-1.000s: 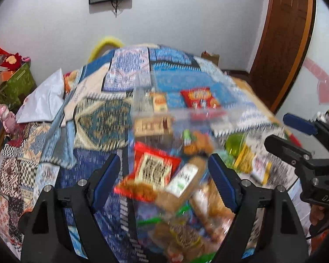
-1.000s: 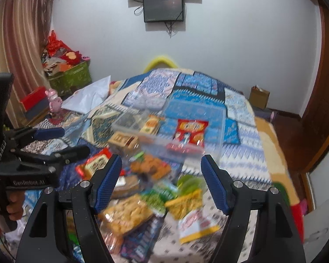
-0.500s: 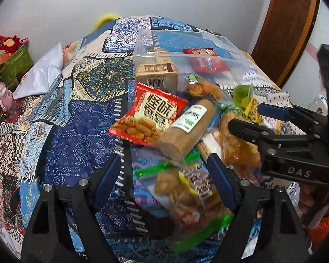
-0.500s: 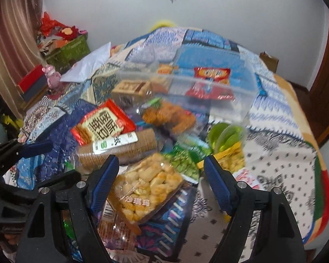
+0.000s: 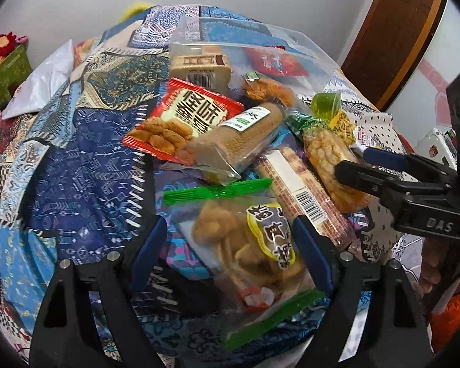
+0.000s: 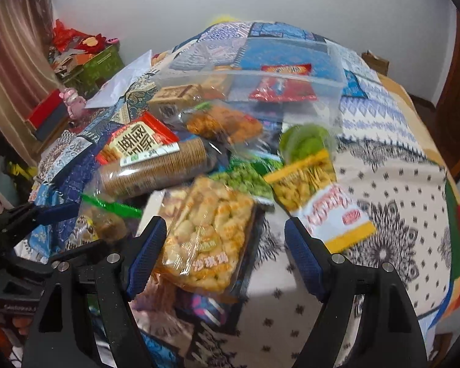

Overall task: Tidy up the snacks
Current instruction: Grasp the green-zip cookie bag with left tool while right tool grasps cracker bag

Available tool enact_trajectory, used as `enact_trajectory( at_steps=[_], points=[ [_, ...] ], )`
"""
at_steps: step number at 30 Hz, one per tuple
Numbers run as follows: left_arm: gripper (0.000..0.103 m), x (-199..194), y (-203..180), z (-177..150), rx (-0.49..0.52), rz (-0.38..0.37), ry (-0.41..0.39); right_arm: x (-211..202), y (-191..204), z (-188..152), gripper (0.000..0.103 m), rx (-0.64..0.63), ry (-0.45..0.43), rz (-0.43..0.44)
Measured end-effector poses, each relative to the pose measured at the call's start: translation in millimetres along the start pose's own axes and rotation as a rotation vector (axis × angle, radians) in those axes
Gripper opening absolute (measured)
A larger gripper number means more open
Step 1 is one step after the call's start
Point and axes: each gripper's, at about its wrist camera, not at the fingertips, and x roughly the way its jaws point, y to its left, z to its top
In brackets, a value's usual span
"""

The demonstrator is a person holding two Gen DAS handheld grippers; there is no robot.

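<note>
A pile of snack packs lies on a patterned bedspread in front of a clear plastic box [image 5: 306,46] [image 6: 334,70] that holds a red packet [image 6: 283,87]. My left gripper [image 5: 230,245] is open, low over a clear bag with a green seal [image 5: 248,245]. My right gripper [image 6: 224,248] is open, just above a clear bag of puffed rice squares [image 6: 205,236]; it also shows at the right of the left wrist view [image 5: 365,161]. A red packet [image 5: 184,119], a cracker roll [image 5: 239,138] [image 6: 156,168] and a green jelly cup [image 6: 303,144] lie in the pile.
A yellow-and-white snack bag [image 6: 325,205] lies right of the pile on the white patterned part of the bedspread [image 6: 398,202]. A white pillow [image 5: 43,82] lies at the left. A green box and clutter [image 6: 89,58] stand beside the bed. A brown door [image 5: 392,30] is at the right.
Both grippers have dropped and moved forward towards the snack pile, which now fills the views. Both stay open.
</note>
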Motion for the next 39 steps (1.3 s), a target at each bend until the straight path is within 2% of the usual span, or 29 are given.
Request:
enact_trajectory(
  at_steps=[2,4,5,6,8,9,12,21,28,39],
  points=[
    [0.083,5.2,-0.9,-0.1,-0.011,-0.011,0.011,-1.1,-3.7,-2.0,0.074,0.017,0.004,0.013],
    [0.075,8.9,-2.3,-1.0,-0.024,-0.04,0.019,1.6,-4.7,-3.2,0.065,0.026,0.021,0.037],
    [0.069,10.0,-2.9,-1.1,-0.026,-0.046,0.021,3.9,-4.2,-3.6,0.055,0.024,0.031,0.044],
    [0.067,9.9,-3.9,-1.9,-0.028,-0.042,0.016,8.6,-1.6,-5.2,0.05,0.011,0.051,0.051],
    [0.063,8.3,-5.3,-2.3,-0.026,-0.035,0.004,11.9,2.1,-7.6,0.047,0.005,0.046,0.043],
    [0.058,6.5,-5.2,-2.3,-0.028,-0.034,0.0,11.1,4.1,-7.9,0.047,0.004,0.036,0.038],
    [0.054,0.1,-2.4,-1.1,-0.032,-0.038,-0.008,8.0,5.1,-6.9,0.046,0.006,0.023,0.037],
    [0.053,-34.5,0.5,5.9,-0.034,-0.032,-0.098,-15.3,-1.7,-0.3,0.046,0.025,-0.04,0.056],
    [0.053,-59.9,0.0,33.3,-0.045,-0.037,-0.202,-39.0,0.1,15.2,0.046,0.013,-0.121,0.06],
    [0.053,-60.8,-7.3,93.8,-0.023,-0.039,-0.301,-52.7,-17.8,55.2,0.046,0.038,-0.218,0.034]
  ],
)
